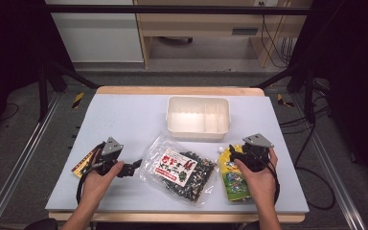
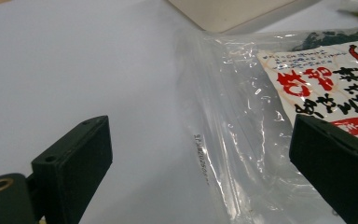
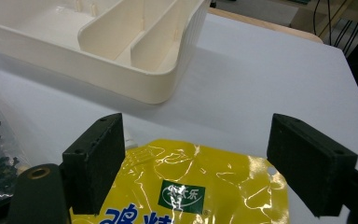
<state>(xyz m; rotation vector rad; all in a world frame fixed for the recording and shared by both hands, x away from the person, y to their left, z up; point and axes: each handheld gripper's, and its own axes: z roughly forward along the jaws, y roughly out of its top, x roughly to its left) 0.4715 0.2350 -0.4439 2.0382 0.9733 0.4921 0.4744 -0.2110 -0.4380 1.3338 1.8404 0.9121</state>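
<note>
A clear bag (image 1: 179, 167) of dark snacks with a red-and-white label lies mid-table. My left gripper (image 1: 130, 167) sits low at its left edge. In the left gripper view, that gripper (image 2: 198, 126) is open, with the bag's empty clear edge (image 2: 242, 116) lying between the jaws and untouched by the pads. A yellow pouch (image 1: 232, 179) lies at the right. My right gripper (image 1: 235, 152) hovers over its top end. In the right gripper view, this gripper (image 3: 196, 123) stands open, its jaws either side of the pouch's (image 3: 191, 186) upper edge without pressing it.
A white divided bin (image 1: 199, 99) stands behind the bags, close ahead of the right gripper (image 3: 121, 88). A small yellow-and-red packet (image 1: 84, 163) lies under the left hand near the mat's left edge. The far left and far right of the mat are bare.
</note>
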